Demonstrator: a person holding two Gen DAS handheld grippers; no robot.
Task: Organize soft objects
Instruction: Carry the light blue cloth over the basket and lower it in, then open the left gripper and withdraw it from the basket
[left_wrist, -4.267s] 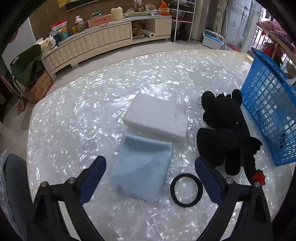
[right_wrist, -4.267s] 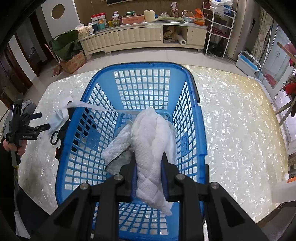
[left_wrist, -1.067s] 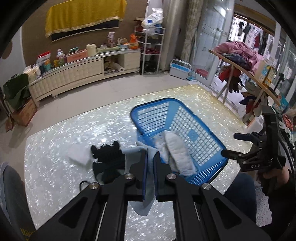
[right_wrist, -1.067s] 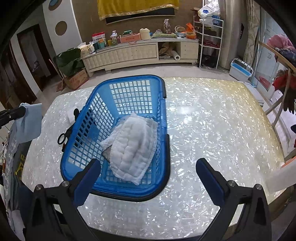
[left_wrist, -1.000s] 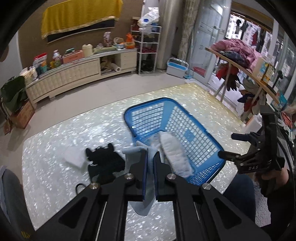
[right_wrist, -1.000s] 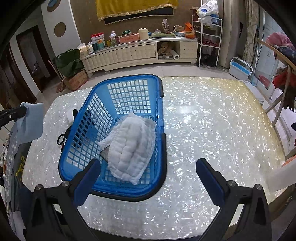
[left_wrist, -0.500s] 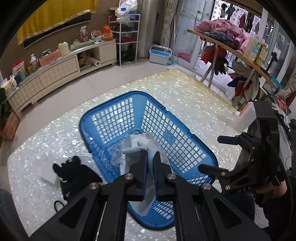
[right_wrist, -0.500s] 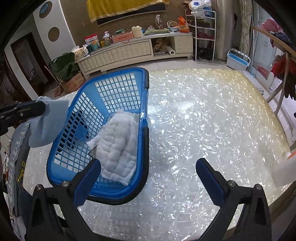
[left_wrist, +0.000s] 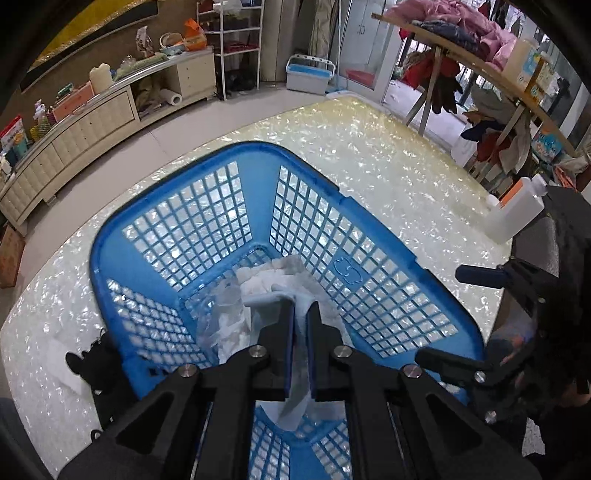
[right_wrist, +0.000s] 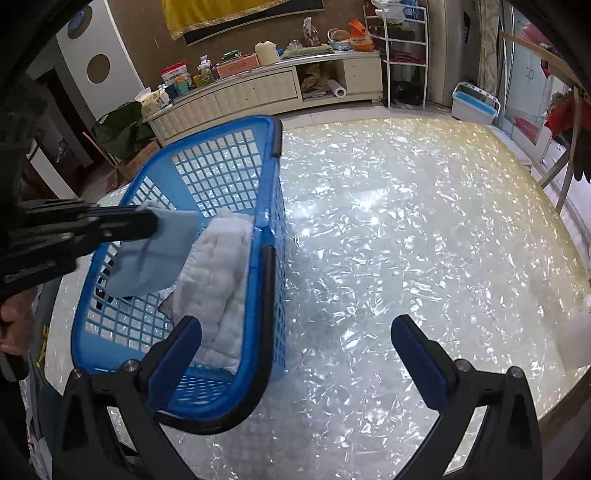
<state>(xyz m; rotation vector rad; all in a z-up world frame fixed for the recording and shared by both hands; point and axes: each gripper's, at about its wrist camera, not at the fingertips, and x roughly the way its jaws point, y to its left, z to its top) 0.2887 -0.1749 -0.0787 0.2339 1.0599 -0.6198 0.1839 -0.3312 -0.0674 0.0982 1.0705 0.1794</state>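
The light-blue cloth (right_wrist: 155, 254), clenched in our left gripper (left_wrist: 301, 321), has come from the table to over the blue basket (left_wrist: 184, 236), ready for dropping; our right gripper (right_wrist: 295, 354) gapes empty.

Light blue cloth (left_wrist: 300, 391) between left claw (left_wrist: 300, 321) pads, over blue plastic lattice basket (left_wrist: 373, 280); white quilted towel (right_wrist: 218, 280) inside, below claw; black plush toy (left_wrist: 99, 369) left.

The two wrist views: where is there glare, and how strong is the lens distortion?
Right wrist view: bright glare spots on the shiny table. Left wrist view: weaker glints; the blue basket rim bows, and black corners frame both fisheye pictures.
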